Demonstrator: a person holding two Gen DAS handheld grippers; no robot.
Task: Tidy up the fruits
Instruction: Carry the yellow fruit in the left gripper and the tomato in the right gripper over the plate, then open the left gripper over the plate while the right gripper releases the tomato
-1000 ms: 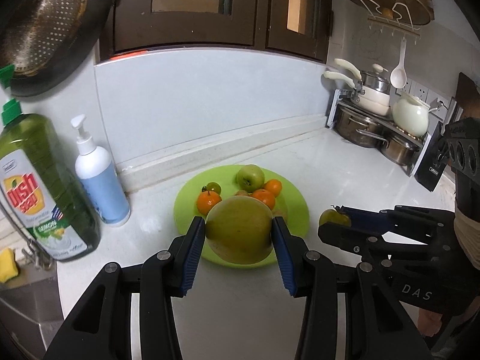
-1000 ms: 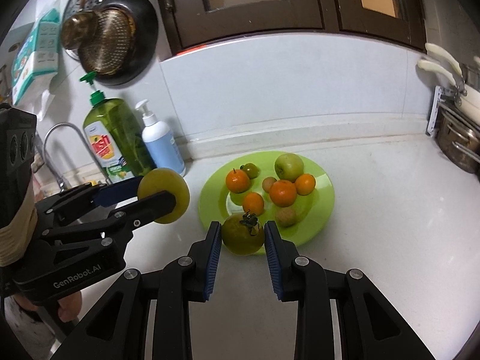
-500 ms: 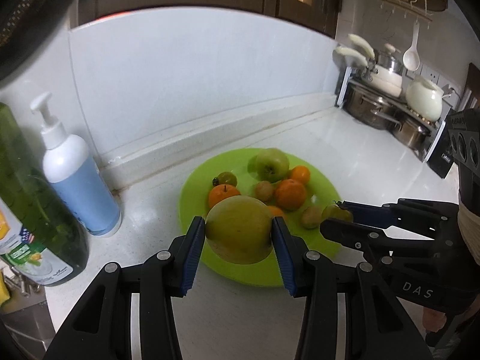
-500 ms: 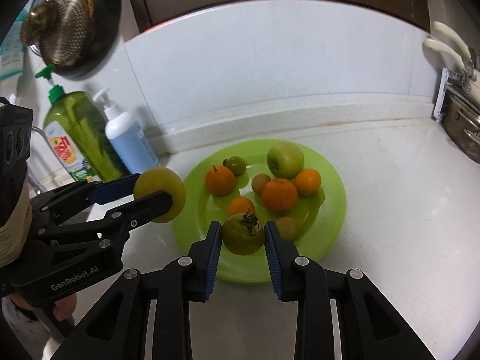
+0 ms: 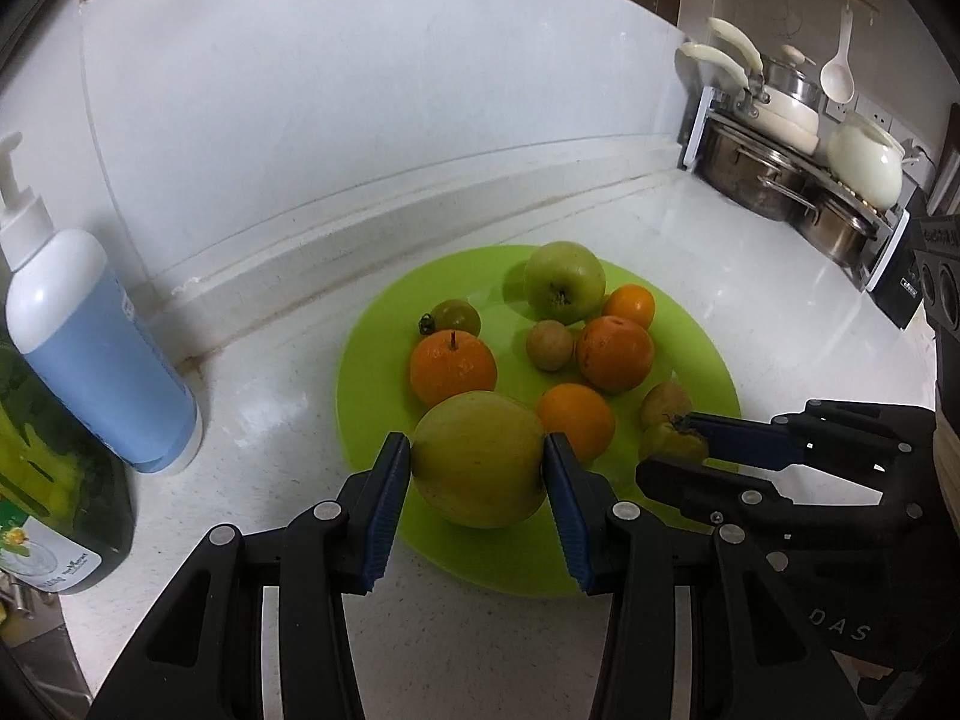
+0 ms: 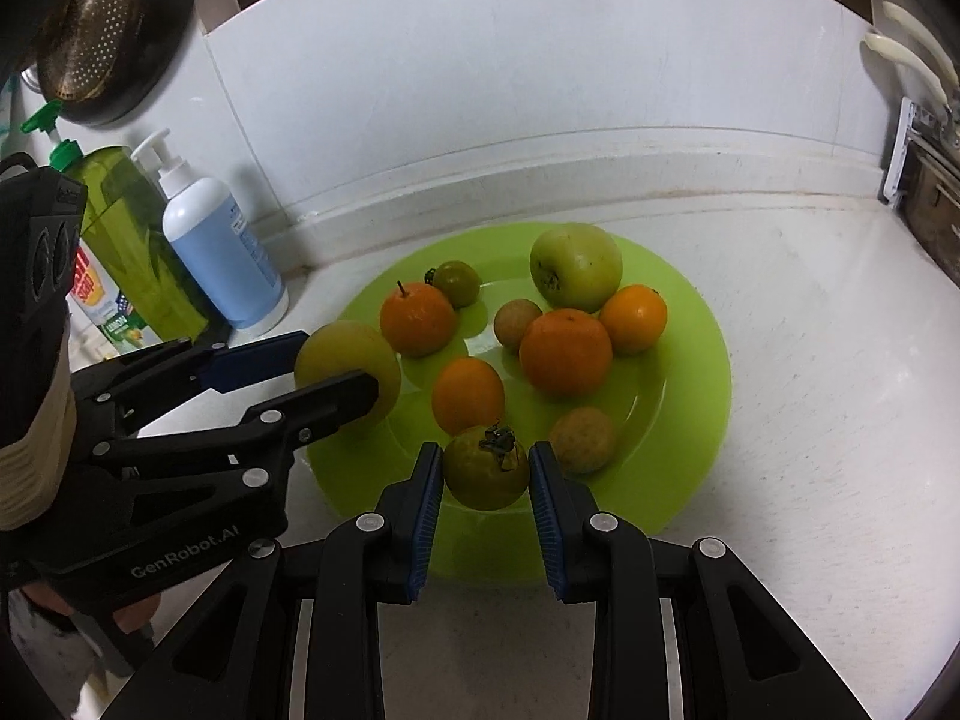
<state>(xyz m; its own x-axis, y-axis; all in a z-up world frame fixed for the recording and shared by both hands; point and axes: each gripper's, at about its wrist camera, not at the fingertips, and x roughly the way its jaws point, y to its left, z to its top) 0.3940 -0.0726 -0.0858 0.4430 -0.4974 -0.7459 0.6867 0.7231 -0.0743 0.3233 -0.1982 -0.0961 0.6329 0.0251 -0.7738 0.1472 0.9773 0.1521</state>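
A lime green plate (image 5: 372, 372) (image 6: 690, 420) on the white counter holds several fruits: oranges (image 5: 453, 366) (image 6: 565, 351), a green apple (image 5: 564, 281) (image 6: 575, 267), a small green tomato (image 5: 456, 317) and small brownish fruits. My left gripper (image 5: 478, 461) is shut on a large yellow-green fruit (image 5: 478, 459) (image 6: 348, 369) over the plate's near left rim. My right gripper (image 6: 486, 471) is shut on a green tomato (image 6: 486, 468) (image 5: 672, 443) over the plate's near edge, right of the left gripper.
A blue soap pump bottle (image 5: 90, 342) (image 6: 222, 252) and a green dish soap bottle (image 6: 129, 240) stand left of the plate. Pots and pans on a rack (image 5: 792, 162) sit at the far right. A colander (image 6: 84, 30) hangs upper left.
Both grippers have moved forward and down over the plate with their fruits still held. The plate and its fruits appear larger and closer.
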